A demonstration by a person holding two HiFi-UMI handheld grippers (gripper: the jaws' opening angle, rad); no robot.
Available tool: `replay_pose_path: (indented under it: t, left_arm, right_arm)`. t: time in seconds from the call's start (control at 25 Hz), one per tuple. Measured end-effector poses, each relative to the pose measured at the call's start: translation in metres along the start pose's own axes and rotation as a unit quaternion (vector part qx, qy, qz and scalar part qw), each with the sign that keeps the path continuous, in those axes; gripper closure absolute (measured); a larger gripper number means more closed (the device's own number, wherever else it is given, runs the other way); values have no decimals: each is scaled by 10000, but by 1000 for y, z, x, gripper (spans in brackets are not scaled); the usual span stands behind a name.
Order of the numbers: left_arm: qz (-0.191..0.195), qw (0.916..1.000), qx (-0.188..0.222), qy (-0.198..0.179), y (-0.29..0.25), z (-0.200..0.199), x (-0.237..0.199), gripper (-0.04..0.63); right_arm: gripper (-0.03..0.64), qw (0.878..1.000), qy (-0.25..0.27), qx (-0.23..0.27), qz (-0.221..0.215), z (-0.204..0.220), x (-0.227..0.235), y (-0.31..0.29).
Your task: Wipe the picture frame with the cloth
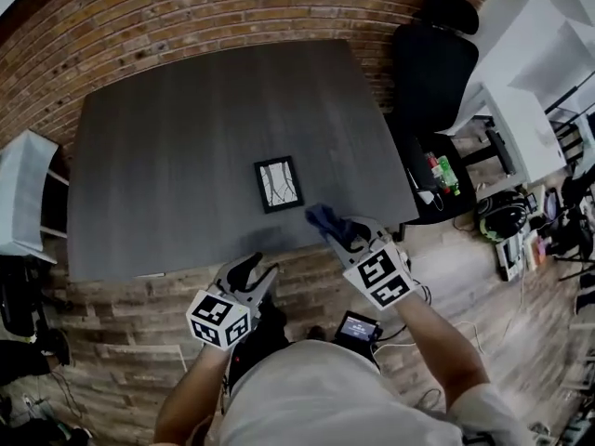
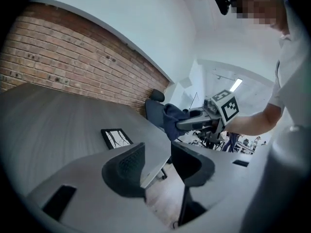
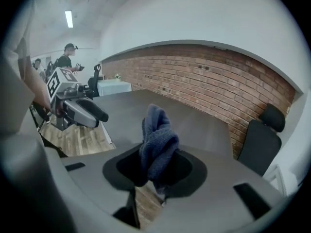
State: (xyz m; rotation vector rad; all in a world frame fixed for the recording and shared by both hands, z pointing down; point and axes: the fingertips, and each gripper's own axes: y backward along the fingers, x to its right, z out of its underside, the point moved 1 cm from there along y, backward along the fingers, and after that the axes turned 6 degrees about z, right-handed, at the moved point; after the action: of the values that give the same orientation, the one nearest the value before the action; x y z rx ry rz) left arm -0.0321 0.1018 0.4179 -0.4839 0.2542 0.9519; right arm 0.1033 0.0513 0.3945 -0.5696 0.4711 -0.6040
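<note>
A small black picture frame (image 1: 279,184) (image 2: 116,138) lies flat on the grey table (image 1: 177,128), near its front edge. My right gripper (image 1: 339,230) (image 3: 155,171) is shut on a dark blue cloth (image 1: 325,218) (image 3: 158,140), which bunches upward between the jaws, just in front and to the right of the frame at the table's front edge. My left gripper (image 1: 256,272) (image 2: 158,161) hangs below the front edge, off the table, with its jaws apart and nothing between them. The left gripper view shows the cloth (image 2: 167,118) in the right gripper (image 2: 194,120) beyond the table corner.
A black office chair (image 1: 432,63) stands at the table's right corner, and a brick wall runs behind the table. White desks and clutter (image 1: 521,128) fill the right side. A white shelf (image 1: 23,193) stands at the left. A small device (image 1: 358,326) lies on the wooden floor.
</note>
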Motion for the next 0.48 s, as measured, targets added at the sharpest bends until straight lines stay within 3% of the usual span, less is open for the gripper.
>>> replay_pose_path:
  t: [0.2, 0.48]
  left_arm:
    - [55, 9977, -651, -182, -28, 25, -52, 422]
    - [-147, 9916, -1232, -368, -54, 45, -94, 422]
  right_arm:
    - [505, 9952, 743, -579, 272, -7, 9, -51]
    - [505, 9761, 1733, -1244, 414, -5, 22, -109]
